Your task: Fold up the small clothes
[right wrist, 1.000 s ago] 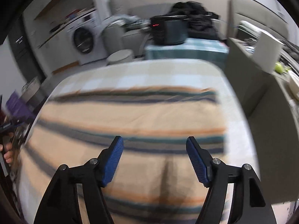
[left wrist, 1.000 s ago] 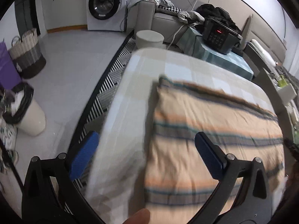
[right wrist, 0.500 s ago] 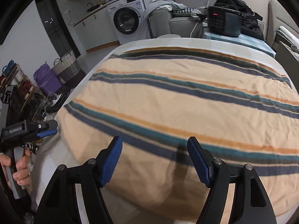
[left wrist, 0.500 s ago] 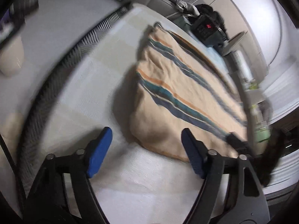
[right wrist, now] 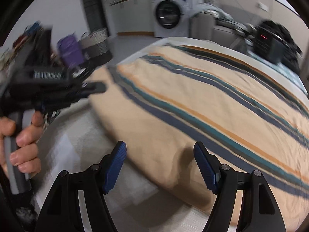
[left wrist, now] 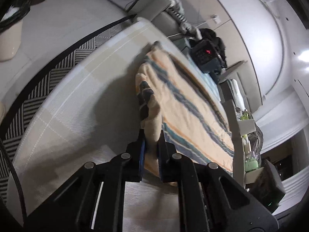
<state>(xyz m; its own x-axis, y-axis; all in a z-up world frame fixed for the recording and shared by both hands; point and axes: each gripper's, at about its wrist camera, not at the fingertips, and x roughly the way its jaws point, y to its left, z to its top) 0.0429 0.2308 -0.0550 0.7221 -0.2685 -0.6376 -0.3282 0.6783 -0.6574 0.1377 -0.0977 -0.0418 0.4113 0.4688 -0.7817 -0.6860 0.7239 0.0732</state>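
Right wrist: striped cloth (right wrist: 202,104) lengthwise rightward

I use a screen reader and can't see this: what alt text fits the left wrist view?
The left tongs are shut on a bunched corner of the striped cloth, peach with blue and teal bands, which lies on a pale checked tablecloth. Behind are a black appliance with red lights and a striped rug.

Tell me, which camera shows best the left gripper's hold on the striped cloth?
The left wrist view: the left gripper pinches a bunched corner of the striped cloth. In the right wrist view that gripper is blurred.
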